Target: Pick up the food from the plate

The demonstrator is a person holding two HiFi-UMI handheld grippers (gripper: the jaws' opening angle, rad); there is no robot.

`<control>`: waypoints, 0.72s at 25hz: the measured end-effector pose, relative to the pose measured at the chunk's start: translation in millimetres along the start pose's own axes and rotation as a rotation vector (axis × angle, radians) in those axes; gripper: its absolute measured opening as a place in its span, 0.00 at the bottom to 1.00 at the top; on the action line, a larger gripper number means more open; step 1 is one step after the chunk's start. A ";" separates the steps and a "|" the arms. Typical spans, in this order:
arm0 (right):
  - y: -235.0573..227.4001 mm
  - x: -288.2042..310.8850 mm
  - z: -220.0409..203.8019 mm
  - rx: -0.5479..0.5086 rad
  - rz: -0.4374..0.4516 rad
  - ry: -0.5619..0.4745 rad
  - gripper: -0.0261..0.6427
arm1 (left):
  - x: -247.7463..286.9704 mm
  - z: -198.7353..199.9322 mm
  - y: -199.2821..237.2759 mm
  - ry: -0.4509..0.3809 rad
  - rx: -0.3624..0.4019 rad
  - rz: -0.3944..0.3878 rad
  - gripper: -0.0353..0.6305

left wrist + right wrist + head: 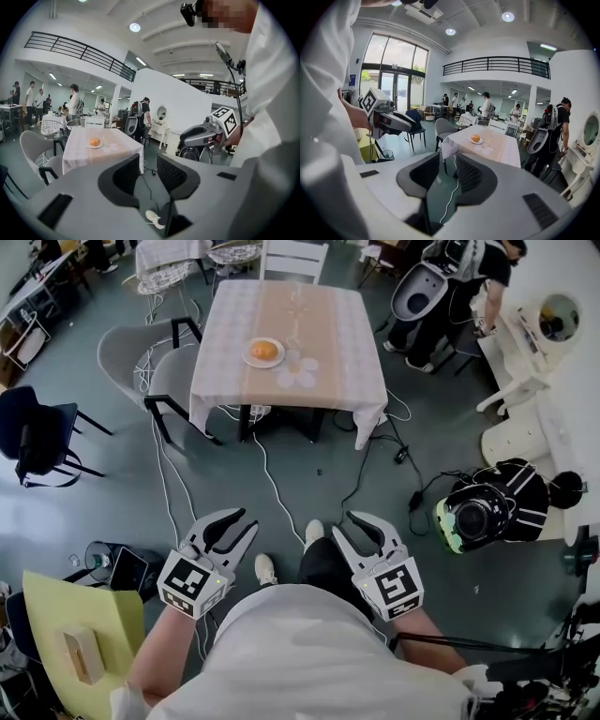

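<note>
An orange piece of food (264,350) lies on a small white plate (251,360) on a table with a pale cloth (328,334), a few steps ahead of me. I hold both grippers low by my body, far from the table. My left gripper (246,519) is open with a narrow gap and nothing between its jaws. My right gripper (344,523) is open too, also with nothing in it. In the left gripper view the food (94,141) sits far beyond the jaws (148,168). The right gripper view shows the food (475,138) far past its jaws (447,171).
Grey chairs (141,352) stand at the table's left, a white chair (295,259) behind it. Cables (267,474) trail across the floor toward me. A yellow chair (80,634) is at my left, camera gear (487,507) at my right. A person (450,287) stands right of the table.
</note>
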State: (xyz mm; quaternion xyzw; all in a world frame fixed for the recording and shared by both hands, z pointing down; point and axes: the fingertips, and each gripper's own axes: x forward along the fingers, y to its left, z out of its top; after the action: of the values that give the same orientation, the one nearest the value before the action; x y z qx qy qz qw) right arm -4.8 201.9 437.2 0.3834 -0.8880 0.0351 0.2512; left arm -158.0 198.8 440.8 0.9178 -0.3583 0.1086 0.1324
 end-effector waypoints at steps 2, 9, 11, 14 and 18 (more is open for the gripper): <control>-10.4 16.0 6.3 -0.006 0.012 -0.002 0.22 | 12.4 2.1 13.3 0.009 0.004 0.001 0.23; -78.1 81.4 26.7 0.005 0.077 -0.025 0.22 | 73.6 24.1 84.2 0.063 0.002 0.070 0.27; -108.3 99.5 38.3 0.004 0.077 -0.046 0.22 | 96.0 34.2 102.6 0.086 0.024 0.079 0.28; -147.9 125.0 48.3 0.018 0.081 -0.068 0.22 | 132.9 46.7 135.9 0.125 0.061 0.086 0.30; -179.6 145.0 45.9 0.015 0.109 -0.058 0.22 | 177.6 58.1 176.5 0.161 0.081 0.109 0.32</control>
State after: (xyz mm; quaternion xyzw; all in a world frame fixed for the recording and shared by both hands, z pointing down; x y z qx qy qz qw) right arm 17.4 -32.4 442.4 0.3371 -0.9142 0.0443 0.2204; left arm -145.2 -56.6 467.5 0.8898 -0.3912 0.2034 0.1176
